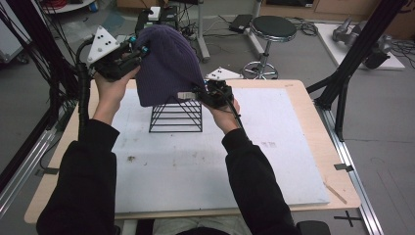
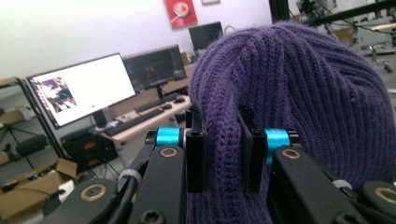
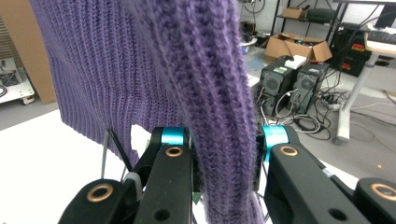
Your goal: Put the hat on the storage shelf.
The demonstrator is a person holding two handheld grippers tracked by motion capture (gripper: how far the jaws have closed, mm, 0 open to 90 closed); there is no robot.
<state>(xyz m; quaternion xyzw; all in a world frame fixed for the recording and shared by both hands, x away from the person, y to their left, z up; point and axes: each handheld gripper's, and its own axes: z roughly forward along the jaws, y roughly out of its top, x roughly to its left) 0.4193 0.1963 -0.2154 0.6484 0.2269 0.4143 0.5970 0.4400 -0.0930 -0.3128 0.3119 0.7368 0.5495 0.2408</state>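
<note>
Purple ribbed knit beanie (image 1: 164, 63), pinched by both the left hand-held gripper (image 2: 224, 151) and right hand-held gripper (image 3: 224, 161).

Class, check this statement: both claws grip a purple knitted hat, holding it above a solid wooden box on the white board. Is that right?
Not quite. The hat is held by the left claw and right claw, but under it stands a black wire rack with open bars, not a solid wooden box. The high view shows this; the rest stands.

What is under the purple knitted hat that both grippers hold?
Under the purple hat stands a black wire rack on the white board. The hat's lower edge covers the rack's top, so whether they touch cannot be seen.
</note>
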